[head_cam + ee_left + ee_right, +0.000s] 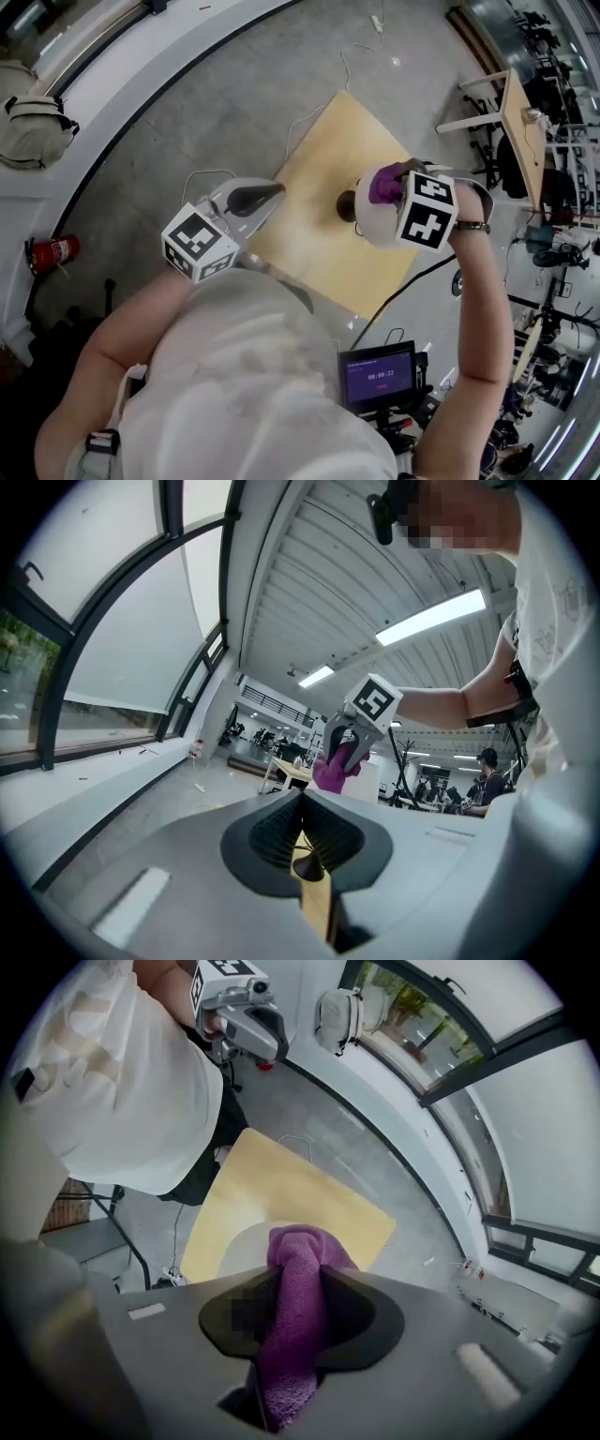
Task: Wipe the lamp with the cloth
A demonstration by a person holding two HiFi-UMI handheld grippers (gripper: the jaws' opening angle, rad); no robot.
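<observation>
A lamp with a white shade (373,225) and a dark base (346,204) stands on a yellow table (328,141). My right gripper (394,178) points steeply down over the shade, shut on a purple cloth (384,186). In the right gripper view the cloth (295,1316) fills the gap between the jaws, with the shade (232,1246) just below it. My left gripper (267,194) hovers level at the table's left edge with its jaws together and nothing in them. In the left gripper view it faces the right gripper (342,747) and the cloth (333,771).
A white cable (309,112) runs over the grey floor beyond the table. A monitor (377,373) on a stand sits near my right side. A red fire extinguisher (54,251) and a backpack (33,127) are by the curved white ledge. Another table (520,122) stands far right.
</observation>
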